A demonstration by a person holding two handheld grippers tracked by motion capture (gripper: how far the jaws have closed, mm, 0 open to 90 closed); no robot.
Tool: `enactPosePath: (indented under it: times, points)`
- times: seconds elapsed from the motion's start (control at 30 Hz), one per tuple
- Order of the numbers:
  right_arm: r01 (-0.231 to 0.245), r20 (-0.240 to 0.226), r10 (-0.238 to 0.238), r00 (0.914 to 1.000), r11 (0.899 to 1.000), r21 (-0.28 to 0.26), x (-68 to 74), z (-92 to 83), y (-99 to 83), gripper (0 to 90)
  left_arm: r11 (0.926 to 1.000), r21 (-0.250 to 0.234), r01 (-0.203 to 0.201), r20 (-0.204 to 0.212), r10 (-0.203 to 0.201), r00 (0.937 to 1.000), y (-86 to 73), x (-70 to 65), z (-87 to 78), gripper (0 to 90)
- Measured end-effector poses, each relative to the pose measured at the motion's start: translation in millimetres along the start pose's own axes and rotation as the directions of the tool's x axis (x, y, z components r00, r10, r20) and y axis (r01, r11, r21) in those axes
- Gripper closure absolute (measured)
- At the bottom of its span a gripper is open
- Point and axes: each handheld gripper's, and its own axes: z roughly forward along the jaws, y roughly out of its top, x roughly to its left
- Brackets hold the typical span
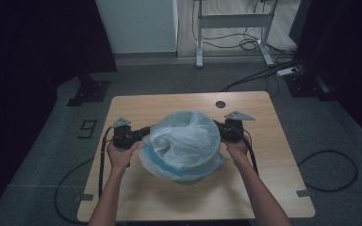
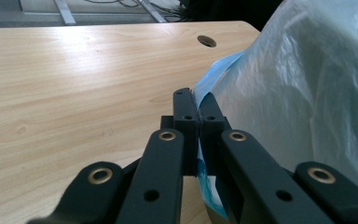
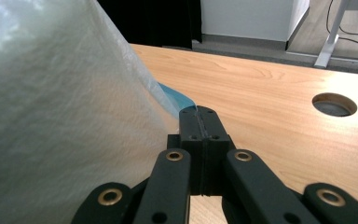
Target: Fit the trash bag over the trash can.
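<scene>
A translucent white plastic bag [image 1: 185, 141] with a blue hem lines a round bin in the middle of the wooden table [image 1: 245, 197]. My left gripper [image 1: 143, 133] is at the bag's left side, its jaws shut on the blue hem [image 2: 204, 91] of the bag [image 2: 307, 93]. My left gripper [image 2: 192, 100] shows the film pinched between its tips. At the bag's right side, my right gripper [image 1: 218, 126] is shut on the bag's edge. In the right gripper view, my right gripper [image 3: 199, 113] has the blue hem [image 3: 175, 99] of the bag [image 3: 51, 116] running into its closed tips.
A round cable hole [image 1: 220, 104] sits in the table near its far edge, also seen as a hole [image 3: 333, 104] beyond my right gripper. Bare wood lies in front of and behind the bin. Cables and desk legs [image 1: 199, 42] stand on the floor beyond.
</scene>
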Motion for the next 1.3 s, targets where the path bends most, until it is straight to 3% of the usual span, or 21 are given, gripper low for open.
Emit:
enactPosePath:
  times: [0.17,0.37,0.53,0.7,0.83,1.0,1.13,1.23,1.3]
  points:
    - [0.006,-0.002,-0.006,1.0000,1.000,0.007,-0.5,-2.8,-7.1,89.2,0.9994,0.019,-0.029,0.000,0.029,0.9996,-8.0,-4.4,0.2,88.9]
    - [-0.008,-0.011,0.008,0.9999,1.000,-0.010,-1.0,-7.0,-10.0,88.7,0.9991,0.021,-0.036,-0.003,0.036,0.9993,-11.9,-7.2,-1.3,88.5]
    - [-0.039,0.040,0.042,0.9983,0.996,-0.082,-5.7,-20.4,-4.7,69.9,0.9996,0.008,-0.029,-0.011,0.029,0.9995,-10.8,-6.1,-5.5,88.5]
    - [-0.054,0.076,0.064,0.9950,0.989,-0.136,-10.5,-40.9,-0.1,59.5,0.9997,-0.003,-0.022,-0.012,0.022,0.9997,-10.2,-5.1,-7.8,88.1]
    - [-0.037,0.040,0.043,0.9983,0.988,-0.148,-8.0,-60.8,-1.0,57.7,0.9996,-0.003,-0.027,-0.014,0.027,0.9996,-10.4,-6.2,-7.7,87.9]
    - [0.003,-0.042,-0.009,0.9991,0.990,-0.142,5.1,-92.8,-16.4,53.3,0.9997,-0.012,-0.021,-0.010,0.021,0.9997,-10.0,-6.8,-9.4,87.8]
    - [0.002,-0.134,-0.020,0.9908,0.991,-0.131,16.3,-115.1,-34.3,47.2,0.9997,-0.019,-0.017,-0.009,0.017,0.9998,-9.6,-7.8,-10.6,87.8]
    - [0.012,-0.177,-0.035,0.9837,0.992,-0.127,24.1,-126.3,-45.0,43.9,0.9994,-0.027,-0.021,-0.009,0.020,0.9998,-9.3,-8.8,-11.0,87.9]
    - [0.011,-0.218,-0.038,0.9753,0.992,-0.126,29.3,-131.7,-50.7,41.2,0.9995,-0.025,-0.021,-0.011,0.020,0.9997,-9.5,-9.4,-10.6,87.9]
